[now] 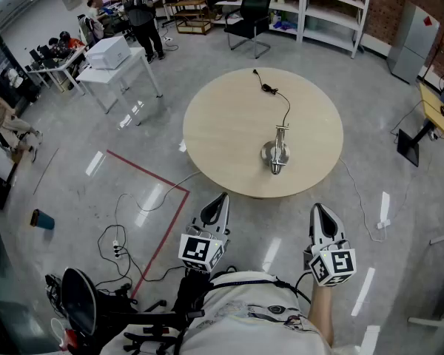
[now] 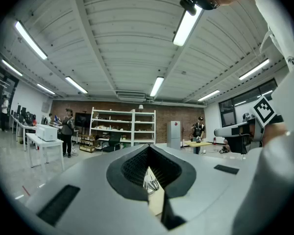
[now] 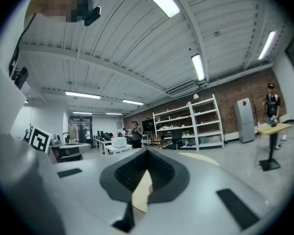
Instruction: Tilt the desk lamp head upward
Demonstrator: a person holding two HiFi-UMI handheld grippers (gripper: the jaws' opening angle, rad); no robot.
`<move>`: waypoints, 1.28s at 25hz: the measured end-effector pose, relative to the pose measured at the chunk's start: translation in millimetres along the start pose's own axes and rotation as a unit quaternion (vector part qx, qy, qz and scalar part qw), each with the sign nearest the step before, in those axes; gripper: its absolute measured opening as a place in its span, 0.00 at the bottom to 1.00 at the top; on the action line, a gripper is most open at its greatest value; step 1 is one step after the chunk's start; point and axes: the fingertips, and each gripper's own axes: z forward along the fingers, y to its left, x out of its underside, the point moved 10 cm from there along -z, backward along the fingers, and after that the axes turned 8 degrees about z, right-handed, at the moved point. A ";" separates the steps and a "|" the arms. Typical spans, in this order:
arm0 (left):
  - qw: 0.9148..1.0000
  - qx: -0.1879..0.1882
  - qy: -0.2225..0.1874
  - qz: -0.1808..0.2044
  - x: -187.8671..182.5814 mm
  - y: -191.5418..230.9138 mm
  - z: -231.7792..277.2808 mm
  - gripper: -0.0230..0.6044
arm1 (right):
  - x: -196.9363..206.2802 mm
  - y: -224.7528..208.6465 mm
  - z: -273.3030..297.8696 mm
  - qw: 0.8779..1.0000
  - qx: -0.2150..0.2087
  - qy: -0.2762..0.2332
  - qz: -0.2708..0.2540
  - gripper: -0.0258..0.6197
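Closest in, the person's white shirt (image 1: 244,309) fills the bottom of the head view, and both tools are held out level just ahead of it. On the left, the left gripper (image 1: 219,202) has its jaws pressed together with nothing between them. Its own view shows only a thin slit through which the desk lamp (image 2: 152,184) peeks. Over on the right, the right gripper (image 1: 320,213) is the same, closed up tight and empty, with a sliver of tabletop visible past its pads. Both tips stop short of the round wooden table (image 1: 229,132), and neither touches it.

On that table, toward the near right side, sits the silver desk lamp (image 1: 276,155), well apart from both grippers. Its black cord (image 1: 281,98) snakes away toward the far edge. A red tape line (image 1: 152,176) marks the floor to the left. Farther back are a white table (image 1: 122,69), a standing person (image 1: 140,13), an office chair (image 1: 248,17) and white shelving (image 1: 333,6).
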 end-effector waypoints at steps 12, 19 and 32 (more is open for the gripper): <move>1.000 0.003 0.002 -0.003 2.3 -18.4 6.5 0.04 | 1.9 -12.0 -8.8 1.000 -0.006 0.003 0.002 0.04; 1.000 -0.003 0.007 -0.012 5.5 -32.0 7.5 0.04 | 6.2 -19.0 -18.1 1.000 -0.023 0.012 0.003 0.04; 0.999 -0.006 0.045 -0.022 37.1 -68.7 17.3 0.04 | 33.5 -48.7 -29.9 0.997 -0.052 0.042 0.031 0.04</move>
